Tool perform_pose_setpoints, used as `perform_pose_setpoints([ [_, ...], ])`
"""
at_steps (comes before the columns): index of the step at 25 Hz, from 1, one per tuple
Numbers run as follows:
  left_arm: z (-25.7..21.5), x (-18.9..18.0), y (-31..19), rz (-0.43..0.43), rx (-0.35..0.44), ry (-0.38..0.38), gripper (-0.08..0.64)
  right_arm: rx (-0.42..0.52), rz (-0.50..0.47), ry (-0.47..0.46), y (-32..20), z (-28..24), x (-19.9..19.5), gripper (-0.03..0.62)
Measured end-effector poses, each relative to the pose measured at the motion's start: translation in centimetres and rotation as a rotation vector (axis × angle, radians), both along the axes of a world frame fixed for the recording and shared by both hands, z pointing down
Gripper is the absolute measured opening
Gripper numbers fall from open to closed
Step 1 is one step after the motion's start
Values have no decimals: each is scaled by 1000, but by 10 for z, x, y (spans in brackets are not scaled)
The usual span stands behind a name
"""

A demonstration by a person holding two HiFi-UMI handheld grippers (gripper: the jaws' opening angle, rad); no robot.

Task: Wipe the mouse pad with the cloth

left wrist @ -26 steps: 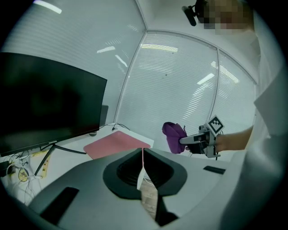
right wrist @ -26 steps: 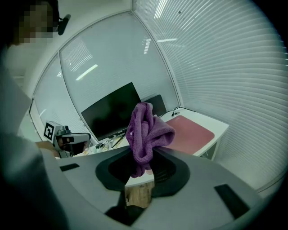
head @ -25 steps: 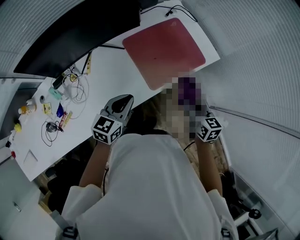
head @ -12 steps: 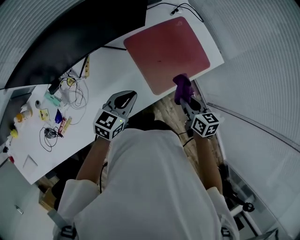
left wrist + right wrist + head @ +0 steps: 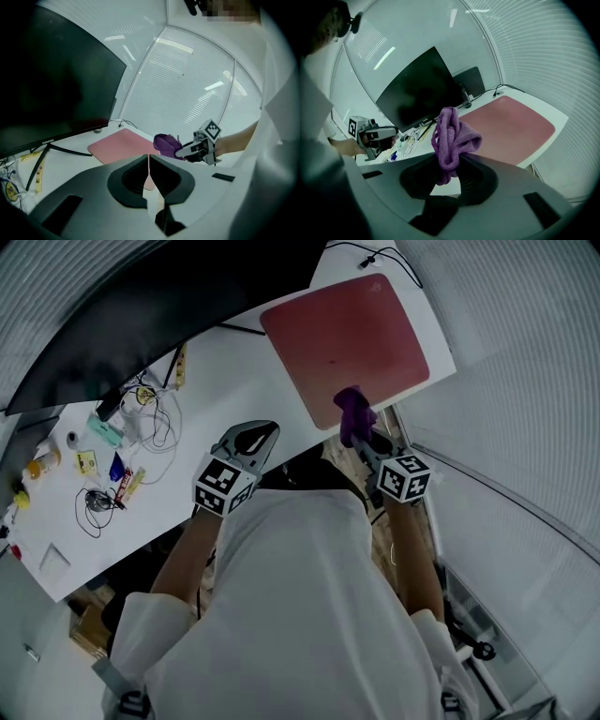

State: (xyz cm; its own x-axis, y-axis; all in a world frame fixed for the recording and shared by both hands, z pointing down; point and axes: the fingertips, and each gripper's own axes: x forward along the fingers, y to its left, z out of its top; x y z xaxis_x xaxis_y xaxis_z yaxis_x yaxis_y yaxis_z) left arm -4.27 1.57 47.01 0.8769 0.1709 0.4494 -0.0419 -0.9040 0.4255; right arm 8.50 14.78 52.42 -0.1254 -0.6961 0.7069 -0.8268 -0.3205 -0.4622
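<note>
The right gripper (image 5: 448, 163) has its jaws pinched on a purple cloth (image 5: 453, 132). The grip sits near the bottom of the bundle, so a short tail hangs below the jaws and most of the cloth stands bunched above them. In the head view, the cloth leads the gripper toward 12 o'clock and sits at the near edge of the red mouse pad (image 5: 347, 332). No view settles whether it touches the pad or is just above it.

The cloth looks like soft, light terry that folds wherever it is pressed. It should not slip out of the jaws, but a loose fold could drag or roll under during a stroke. A pinch low on the bundle, as here, probably leaves enough free cloth to press flat on the pad.

The pad looks thin and flexible and lies flat at the 1 o'clock corner of the white desk (image 5: 225, 381). It might slide or lift at its edge under a hard push, since nothing pins it down.

The left gripper (image 5: 255, 437) is at 9 o'clock of the right one, over the desk's near edge. Its jaws are pressed together with nothing between them.

A dark monitor (image 5: 141, 306) spans the far side from 10 to 12 o'clock. Cables and small items (image 5: 122, 442) lie at 9 o'clock.
</note>
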Motion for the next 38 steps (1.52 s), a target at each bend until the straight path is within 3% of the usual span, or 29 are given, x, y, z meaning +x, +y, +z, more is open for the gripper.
perform_pose_setpoints([
  [20, 30, 7, 31, -178, -61, -67, 23, -129, -345, -88, -12, 87, -21, 101],
  [38, 55, 16, 41, -295, -78, -152, 23, -218, -499, -171, -21, 156, -37, 101],
])
